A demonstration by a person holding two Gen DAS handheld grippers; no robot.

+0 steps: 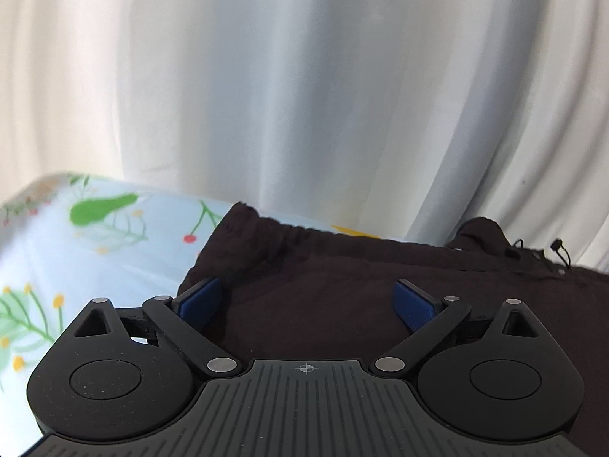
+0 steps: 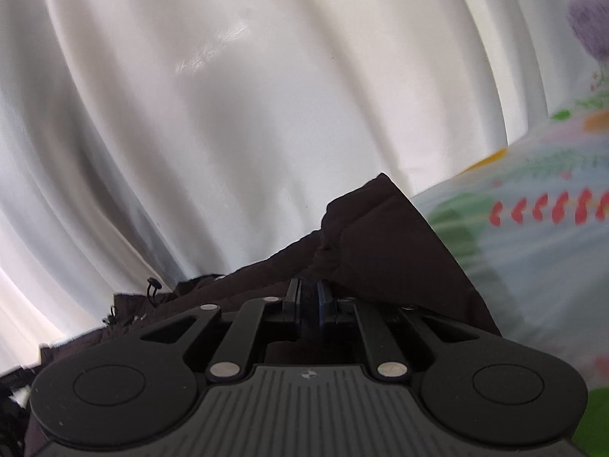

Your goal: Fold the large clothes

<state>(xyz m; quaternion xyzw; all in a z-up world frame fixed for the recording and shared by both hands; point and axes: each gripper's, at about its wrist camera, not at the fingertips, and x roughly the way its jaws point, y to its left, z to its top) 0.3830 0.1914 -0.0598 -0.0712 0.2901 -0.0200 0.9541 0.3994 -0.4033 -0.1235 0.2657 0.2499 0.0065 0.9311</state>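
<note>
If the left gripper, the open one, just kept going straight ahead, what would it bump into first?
Most likely the dark garment, which lies right between and ahead of the left gripper and its spread blue fingers. Beyond it hangs a white curtain, though depth is hard to judge.

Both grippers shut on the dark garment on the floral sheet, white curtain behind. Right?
Not quite. Only the right gripper is shut on the dark garment; the left wrist view shows the left gripper open, fingers spread over the garment and pinching nothing. The rest holds: floral sheet underneath, white curtain behind.
</note>
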